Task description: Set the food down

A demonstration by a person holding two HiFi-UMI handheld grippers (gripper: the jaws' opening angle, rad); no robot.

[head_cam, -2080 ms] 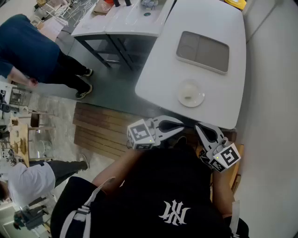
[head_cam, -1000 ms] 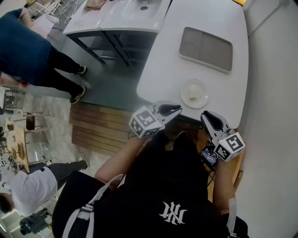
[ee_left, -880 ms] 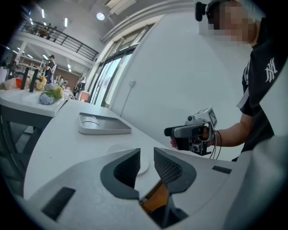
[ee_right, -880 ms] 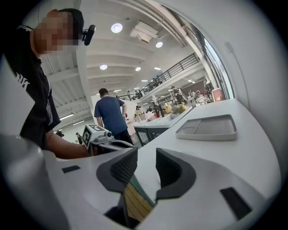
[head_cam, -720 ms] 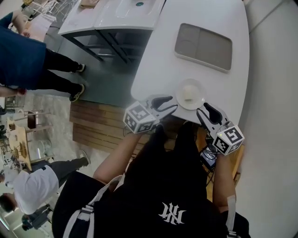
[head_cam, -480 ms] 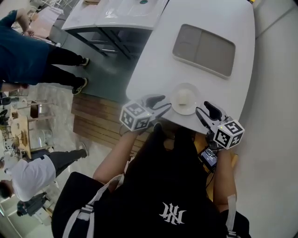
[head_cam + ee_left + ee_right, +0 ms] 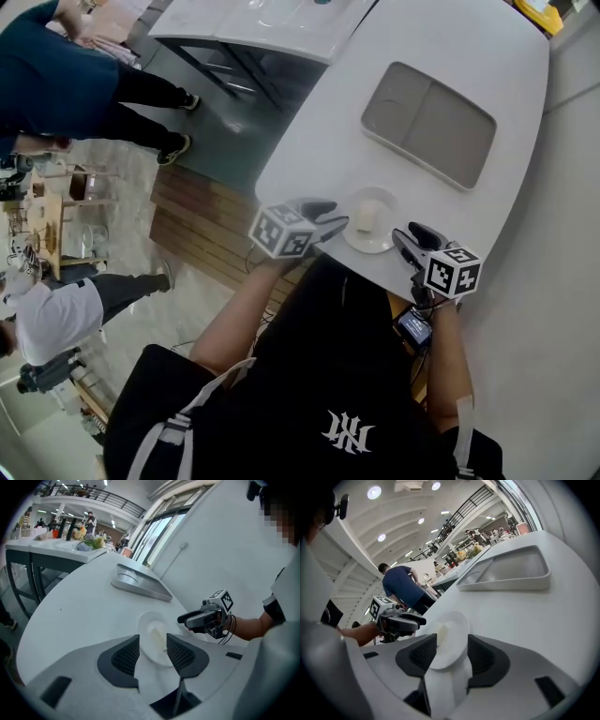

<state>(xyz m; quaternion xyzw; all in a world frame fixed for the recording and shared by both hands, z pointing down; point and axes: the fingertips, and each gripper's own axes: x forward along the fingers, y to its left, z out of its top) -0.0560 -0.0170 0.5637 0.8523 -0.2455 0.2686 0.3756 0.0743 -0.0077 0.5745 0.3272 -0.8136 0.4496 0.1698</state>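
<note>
A small white plate (image 7: 370,234) with a pale piece of food (image 7: 366,217) rests on the white table (image 7: 450,47) near its front edge. My left gripper (image 7: 333,223) stands open just left of the plate. My right gripper (image 7: 410,236) stands open just right of it. In the left gripper view the plate (image 7: 149,623) and food (image 7: 157,635) lie just ahead of the spread pads (image 7: 125,655), which do not press on them. The right gripper view shows the plate (image 7: 457,625) and food (image 7: 442,632) the same way, with the left gripper (image 7: 412,619) beyond.
A grey two-compartment tray (image 7: 428,122) lies farther back on the table. A white counter (image 7: 272,23) stands beyond a gap at the left. A person in blue (image 7: 56,84) stands at far left, another in white (image 7: 56,319) lower left. A wall runs along the right.
Both grippers have moved forward from in front of my body to either side of the plate, and their jaws have spread from shut to open.
</note>
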